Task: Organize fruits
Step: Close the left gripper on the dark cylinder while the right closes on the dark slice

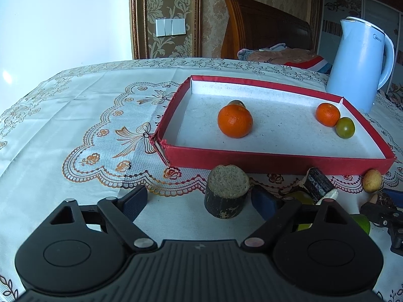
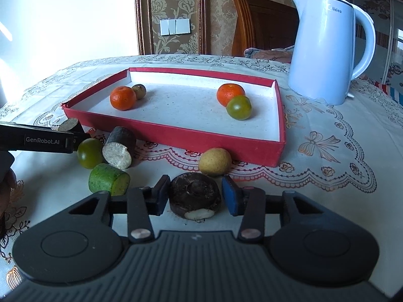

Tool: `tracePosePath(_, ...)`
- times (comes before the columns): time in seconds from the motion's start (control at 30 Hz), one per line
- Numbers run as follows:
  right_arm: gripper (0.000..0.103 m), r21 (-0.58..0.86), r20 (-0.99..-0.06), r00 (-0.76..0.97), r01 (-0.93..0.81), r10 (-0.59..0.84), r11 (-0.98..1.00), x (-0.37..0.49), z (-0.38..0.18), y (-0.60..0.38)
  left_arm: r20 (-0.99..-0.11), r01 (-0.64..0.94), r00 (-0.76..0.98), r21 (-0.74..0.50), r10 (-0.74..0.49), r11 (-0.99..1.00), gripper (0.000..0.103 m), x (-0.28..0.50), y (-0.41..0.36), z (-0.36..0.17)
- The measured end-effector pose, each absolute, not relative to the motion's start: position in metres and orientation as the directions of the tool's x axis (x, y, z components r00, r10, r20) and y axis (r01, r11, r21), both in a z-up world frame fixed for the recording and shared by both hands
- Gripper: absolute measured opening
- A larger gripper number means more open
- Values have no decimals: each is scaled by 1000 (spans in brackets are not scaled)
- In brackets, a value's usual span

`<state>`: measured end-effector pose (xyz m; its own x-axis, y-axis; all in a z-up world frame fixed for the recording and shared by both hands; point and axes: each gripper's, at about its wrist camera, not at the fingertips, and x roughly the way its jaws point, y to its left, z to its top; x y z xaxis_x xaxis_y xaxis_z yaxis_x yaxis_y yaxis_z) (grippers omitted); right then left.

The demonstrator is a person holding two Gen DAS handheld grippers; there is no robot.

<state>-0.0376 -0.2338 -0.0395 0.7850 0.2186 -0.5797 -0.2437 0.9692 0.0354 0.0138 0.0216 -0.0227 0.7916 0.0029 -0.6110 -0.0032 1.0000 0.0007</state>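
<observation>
Four fruits already lie in the shallow red cardboard tray (image 2: 281,128): two oranges and two small greenish ones. At six o'clock of it, loose pieces wait. The right gripper (image 2: 195,195) brackets a dark brown round water chestnut (image 2: 194,195), its pads seemingly just short of contact. The left gripper (image 1: 199,201), spread, flanks a dark-skinned sugarcane stub (image 1: 225,196). A lace-patterned white tablecloth (image 2: 327,151) covers the table; a pale blue kettle (image 2: 325,50) stands at two o'clock.

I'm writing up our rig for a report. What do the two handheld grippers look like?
Both match: a black ribbed plastic body, two round black side housings, black linkage arms with silver pivot pins, and blue pads on the fingers. See the left gripper and right gripper. The left one's side carries white "GenRobot.AI" lettering. No cables show.
</observation>
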Motion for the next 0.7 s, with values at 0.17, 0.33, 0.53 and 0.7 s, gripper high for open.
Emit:
tracePosePath(0.17,39,33,-578,786,-247,220,968,-38,-40,-233,-609,20,794,30,2,999,64,12,16,-23)
tracePosePath(0.33,39,33,-577,786,-247,221,968,-39,-40,-233,-599,49,801,50,-10,998,52,9,10,-23)
tracePosePath(0.53,38,32,-576,787,-248,220,968,-39,-40,-233,-586,53,811,74,1,996,32,5,6,-22)
tracePosePath(0.7,38,35,-574,788,-247,222,968,-39,-39,-233,-585,44,811,68,4,997,33,4,8,-22)
